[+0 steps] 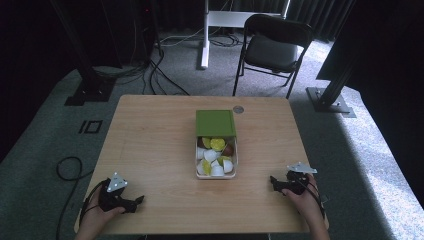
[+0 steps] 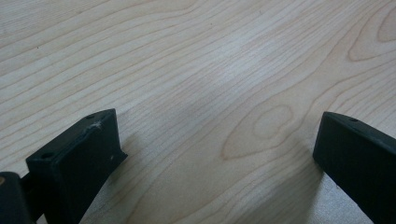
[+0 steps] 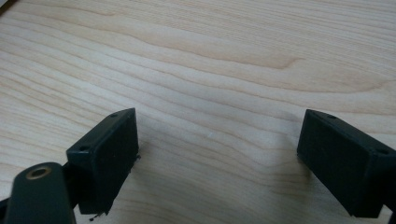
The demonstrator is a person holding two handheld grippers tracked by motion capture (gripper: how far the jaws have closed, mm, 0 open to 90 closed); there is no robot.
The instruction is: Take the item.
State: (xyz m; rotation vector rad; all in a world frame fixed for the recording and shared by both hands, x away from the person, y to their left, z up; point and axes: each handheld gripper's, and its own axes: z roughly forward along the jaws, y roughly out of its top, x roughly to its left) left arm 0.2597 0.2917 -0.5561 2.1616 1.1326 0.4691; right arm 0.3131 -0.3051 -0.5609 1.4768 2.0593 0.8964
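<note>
On the wooden bench (image 1: 150, 140) an open box (image 1: 216, 159) sits just right of centre, its green lid (image 1: 215, 123) lying at the box's 12 o'clock edge, touching or overlapping it. The box holds a jumble of small white, yellow-green and brown capsules (image 1: 215, 155); what exactly they are is too small to tell.

The left gripper (image 1: 137, 201) rests on the bench near the front left corner, at about 8 o'clock from the box and well apart from it, held by the person's left hand (image 1: 97, 216). Its jaws point toward 3 o'clock. In the left gripper view the left gripper (image 2: 219, 144) has its two black jaws spread wide, with bare wood grain between them.

The right gripper (image 1: 274, 181) lies near the front right edge, at about 4 o'clock from the box, held by the right hand (image 1: 307, 200), jaws pointing toward 9 o'clock. In the right gripper view the right gripper (image 3: 219, 144) likewise stands wide apart over bare wood, gripping nothing.

A black folding chair (image 1: 272, 47) stands on the floor beyond the bench's far edge, at 1 o'clock.
</note>
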